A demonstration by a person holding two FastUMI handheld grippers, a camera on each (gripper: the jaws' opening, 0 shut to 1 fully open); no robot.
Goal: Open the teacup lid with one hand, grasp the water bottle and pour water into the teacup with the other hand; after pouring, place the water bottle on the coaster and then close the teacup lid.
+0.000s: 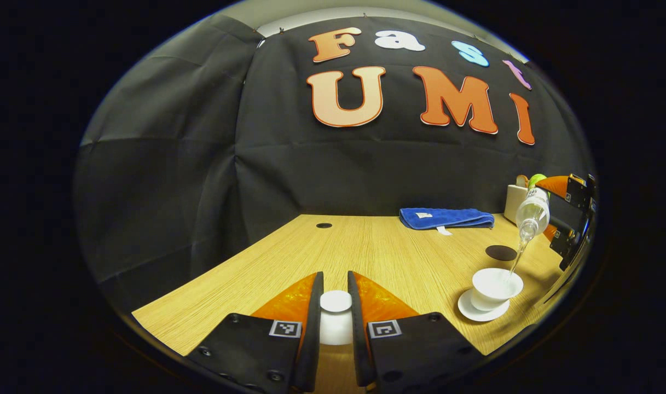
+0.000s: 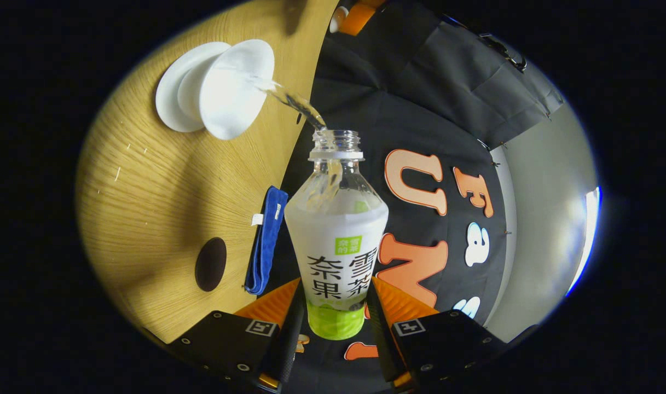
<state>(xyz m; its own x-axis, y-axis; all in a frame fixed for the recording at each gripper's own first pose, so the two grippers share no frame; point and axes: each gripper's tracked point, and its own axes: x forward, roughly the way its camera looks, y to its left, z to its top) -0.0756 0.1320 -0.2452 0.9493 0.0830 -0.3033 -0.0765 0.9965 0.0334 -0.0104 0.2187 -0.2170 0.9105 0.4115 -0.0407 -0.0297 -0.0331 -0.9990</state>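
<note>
Table (image 1: 365, 246): light wood, black cloth wall behind. Blue towel (image 1: 446, 218) folded at far edge, white box (image 1: 514, 202) beside it. Right gripper (image 2: 333, 314) clenched on bottle (image 2: 337, 241), both fingers pressing label end, bottle tipped, neck toward cup. Water stream (image 2: 294, 101) running from neck into cup. Cup (image 1: 496, 287) open, white, standing on saucer (image 1: 481, 312). Coaster (image 1: 501, 253) dark, round, bare, just behind cup, apart from it. Left gripper (image 1: 335, 309) off to side, low over table, fingers clamped on white lid (image 1: 335, 302), well apart from cup.
</note>
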